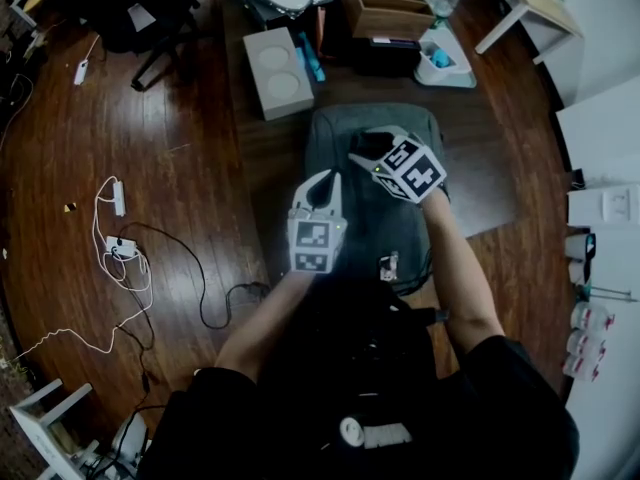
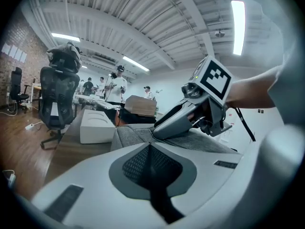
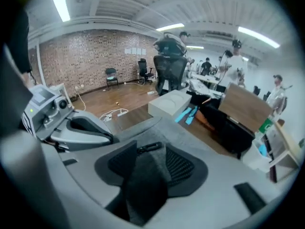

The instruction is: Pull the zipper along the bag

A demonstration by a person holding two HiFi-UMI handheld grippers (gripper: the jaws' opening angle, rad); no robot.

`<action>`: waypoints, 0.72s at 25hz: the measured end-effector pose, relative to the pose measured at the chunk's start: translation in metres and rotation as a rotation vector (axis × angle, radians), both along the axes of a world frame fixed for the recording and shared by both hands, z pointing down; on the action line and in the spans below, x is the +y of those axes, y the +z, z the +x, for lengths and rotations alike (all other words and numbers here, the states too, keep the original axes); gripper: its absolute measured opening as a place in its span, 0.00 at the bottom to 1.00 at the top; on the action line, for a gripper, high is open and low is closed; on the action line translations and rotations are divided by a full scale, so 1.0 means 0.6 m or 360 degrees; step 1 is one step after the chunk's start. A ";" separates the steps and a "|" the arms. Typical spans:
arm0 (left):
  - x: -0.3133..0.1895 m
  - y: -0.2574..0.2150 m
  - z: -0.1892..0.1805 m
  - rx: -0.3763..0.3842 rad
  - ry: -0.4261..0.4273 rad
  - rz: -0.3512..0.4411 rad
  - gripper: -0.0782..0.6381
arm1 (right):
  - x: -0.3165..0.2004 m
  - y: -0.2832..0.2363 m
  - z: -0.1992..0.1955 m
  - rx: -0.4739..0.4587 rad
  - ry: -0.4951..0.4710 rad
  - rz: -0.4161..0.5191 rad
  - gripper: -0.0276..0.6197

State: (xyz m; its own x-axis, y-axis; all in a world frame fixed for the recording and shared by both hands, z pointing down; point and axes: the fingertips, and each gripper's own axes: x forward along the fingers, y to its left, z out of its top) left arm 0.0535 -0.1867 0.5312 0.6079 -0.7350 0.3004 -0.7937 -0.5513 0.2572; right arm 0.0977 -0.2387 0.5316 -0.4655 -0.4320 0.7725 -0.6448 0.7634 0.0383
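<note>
Both at bag (image 1: 372, 230): right gripper (image 3: 151, 149) spread, left gripper (image 2: 150, 147) seemingly closed.

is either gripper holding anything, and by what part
The right gripper holds nothing: jaws open, the zipper pull between their tips, unpressed. The left gripper is closed at the edge of the bag; whether it pinches fabric cannot be told.

One bag (image 1: 372, 223) — two tools: left tool (image 1: 328, 181), right tool (image 1: 368, 146) — one white box (image 1: 275, 73).
</note>
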 end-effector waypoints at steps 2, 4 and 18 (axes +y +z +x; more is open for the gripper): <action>-0.001 0.000 -0.001 -0.0003 0.0001 0.0001 0.10 | -0.007 0.002 0.000 -0.0012 -0.0050 -0.0104 0.44; -0.001 0.001 0.000 0.0000 0.0003 -0.0001 0.10 | -0.010 0.011 0.000 0.0018 -0.0148 -0.0205 0.44; -0.003 0.004 0.001 0.0021 0.0019 -0.0015 0.10 | 0.007 -0.028 -0.014 -0.0098 -0.0616 -0.0477 0.23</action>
